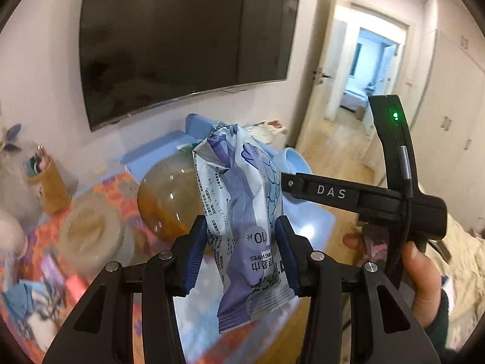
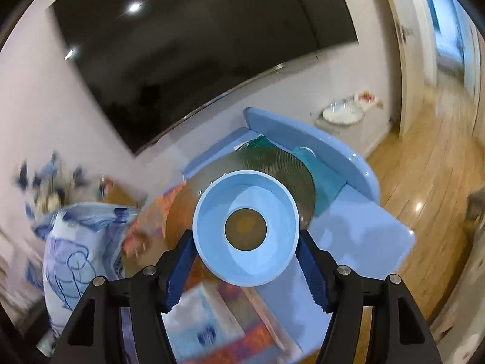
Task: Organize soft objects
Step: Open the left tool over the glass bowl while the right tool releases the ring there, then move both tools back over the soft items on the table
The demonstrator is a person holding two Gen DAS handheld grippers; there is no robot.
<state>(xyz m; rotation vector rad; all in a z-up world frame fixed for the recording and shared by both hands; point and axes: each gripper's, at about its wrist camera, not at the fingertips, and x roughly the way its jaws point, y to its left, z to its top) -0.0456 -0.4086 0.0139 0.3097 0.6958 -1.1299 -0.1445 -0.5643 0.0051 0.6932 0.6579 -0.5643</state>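
Note:
My left gripper (image 1: 241, 253) is shut on a purple and white pack of wet wipes (image 1: 242, 209) and holds it upright above the table. The same pack shows blurred at the left of the right wrist view (image 2: 78, 248). My right gripper (image 2: 245, 261) is shut on a light blue round bowl-like piece (image 2: 245, 230) with a hole in its middle, held up in front of the camera. In the left wrist view the right gripper's black body (image 1: 363, 197) reaches in from the right, with the blue piece (image 1: 292, 160) partly hidden behind the wipes.
An amber glass bowl (image 1: 165, 197) and a clear container (image 1: 88, 233) stand on the floral tablecloth (image 1: 118, 188). A blue tray (image 2: 348, 221) lies behind. A large TV (image 1: 182, 36) hangs on the wall. A doorway (image 1: 372, 69) and wood floor are at right.

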